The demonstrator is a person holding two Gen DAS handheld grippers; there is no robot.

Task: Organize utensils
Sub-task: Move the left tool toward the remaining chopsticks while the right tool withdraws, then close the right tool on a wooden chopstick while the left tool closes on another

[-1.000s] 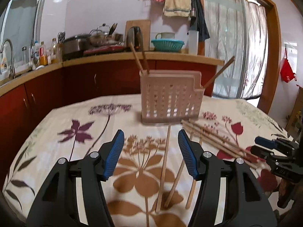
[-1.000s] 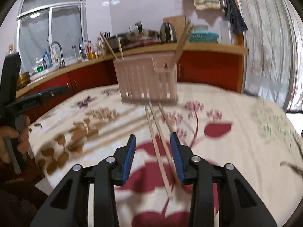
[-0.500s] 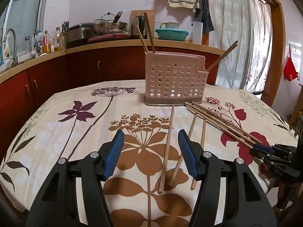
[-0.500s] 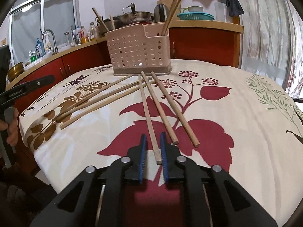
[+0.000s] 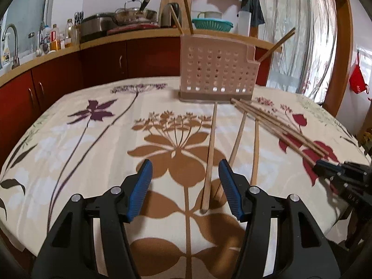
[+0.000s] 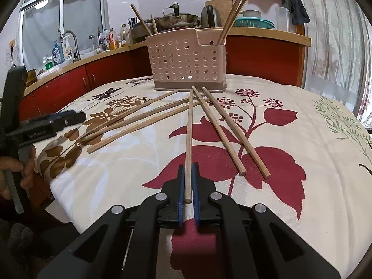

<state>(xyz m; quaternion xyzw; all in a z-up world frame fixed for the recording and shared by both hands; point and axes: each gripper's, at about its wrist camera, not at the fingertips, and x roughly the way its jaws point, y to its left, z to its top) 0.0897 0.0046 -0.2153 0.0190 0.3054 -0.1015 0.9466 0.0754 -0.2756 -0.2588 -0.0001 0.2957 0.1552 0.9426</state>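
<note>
The right gripper [image 6: 188,187] is pinching the near end of one chopstick [image 6: 190,125] between its jaws, the stick lying on the floral bench [image 6: 313,144] and pointing far toward the perforated holder [image 6: 186,62]. The left gripper [image 5: 184,187] is hovering with jaws spread around the near tip of another chopstick [image 5: 210,153], apparently not touching it. Because the pinch is sitting right at the stick's end, the long free length is likely to swing or slip when lifted, perhaps knocking the neighbouring sticks [image 6: 223,127].
</note>
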